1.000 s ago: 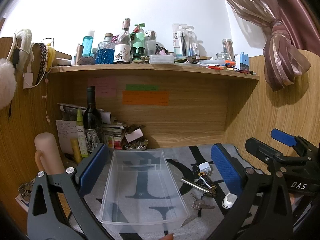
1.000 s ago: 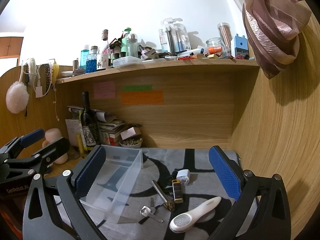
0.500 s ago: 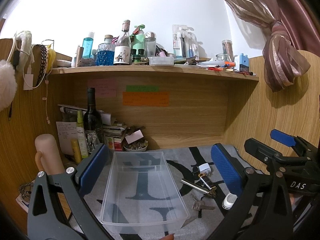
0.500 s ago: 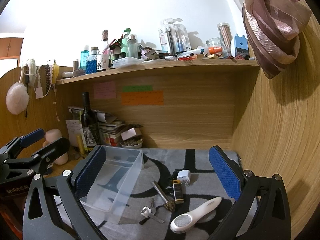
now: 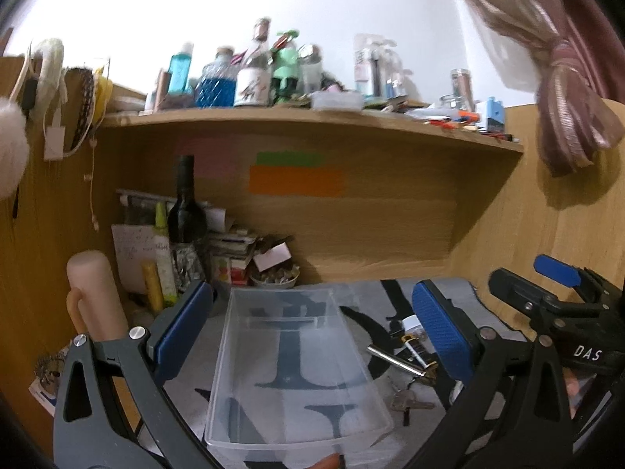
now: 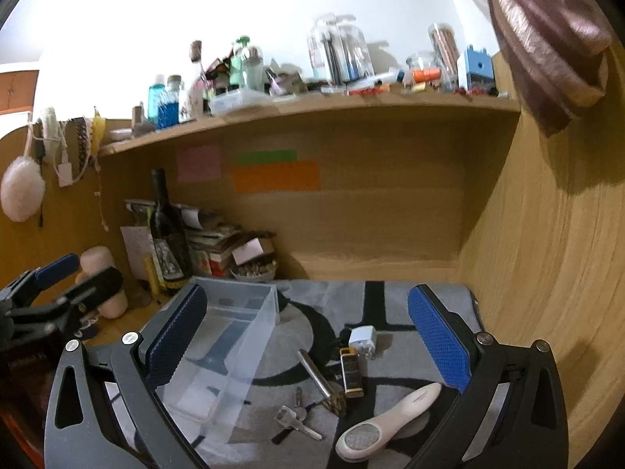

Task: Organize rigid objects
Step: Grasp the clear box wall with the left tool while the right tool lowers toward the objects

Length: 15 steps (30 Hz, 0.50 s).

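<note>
Both tongs are spread wide and carry nothing. Left tongs (image 5: 308, 328) hang over the clear plastic bin (image 5: 293, 355), which sits empty on the grey patterned mat (image 6: 390, 305) covering the bench; the bin lies between the blue pads, probably so this side can steady it or simply mark the drop target. Right tongs (image 6: 304, 336) hover above the loose rigid items, clustered just beside the bin at its 3 o'clock in the right wrist view: white charger plug (image 6: 362, 339) at 12 o'clock of the cluster, black-and-gold lighter (image 6: 351, 375) just beside it toward 6, metal rod (image 6: 318, 373) lying slantwise and touching a brass-coloured piece at its lower end, keys (image 6: 293, 420) at 7 o'clock, white foot file (image 6: 386, 418) at 5 o'clock nearest the camera. Judgement: sorting has not started, since nothing is in the bin. The items are spaced enough for single picks; the foot file, long and nearest the right pads, looks the easiest first grasp. Flat keys on soft mat may resist pinching.
</note>
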Each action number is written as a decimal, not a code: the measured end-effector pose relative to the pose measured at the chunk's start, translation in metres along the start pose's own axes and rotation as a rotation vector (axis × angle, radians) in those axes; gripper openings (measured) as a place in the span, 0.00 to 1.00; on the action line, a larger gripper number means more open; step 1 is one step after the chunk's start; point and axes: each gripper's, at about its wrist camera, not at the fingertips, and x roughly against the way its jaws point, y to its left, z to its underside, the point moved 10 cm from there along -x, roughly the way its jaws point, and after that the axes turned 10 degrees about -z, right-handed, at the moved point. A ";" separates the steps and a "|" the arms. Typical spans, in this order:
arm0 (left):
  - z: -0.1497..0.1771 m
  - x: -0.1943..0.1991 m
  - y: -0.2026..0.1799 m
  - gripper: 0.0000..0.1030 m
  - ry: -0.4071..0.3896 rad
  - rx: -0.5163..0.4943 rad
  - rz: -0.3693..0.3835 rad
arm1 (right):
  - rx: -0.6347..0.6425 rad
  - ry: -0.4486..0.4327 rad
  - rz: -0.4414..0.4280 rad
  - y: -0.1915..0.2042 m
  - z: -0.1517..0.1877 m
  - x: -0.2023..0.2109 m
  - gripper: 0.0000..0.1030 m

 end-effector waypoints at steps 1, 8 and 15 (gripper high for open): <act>0.002 -0.004 0.004 1.00 0.011 0.008 -0.002 | -0.002 0.010 0.004 -0.001 0.002 -0.003 1.00; 0.024 -0.043 0.034 1.00 0.136 0.026 -0.016 | -0.049 0.091 0.058 -0.025 0.023 -0.027 1.00; 0.062 -0.080 0.066 0.76 0.302 0.000 -0.041 | -0.132 0.233 0.145 -0.066 0.063 -0.043 1.00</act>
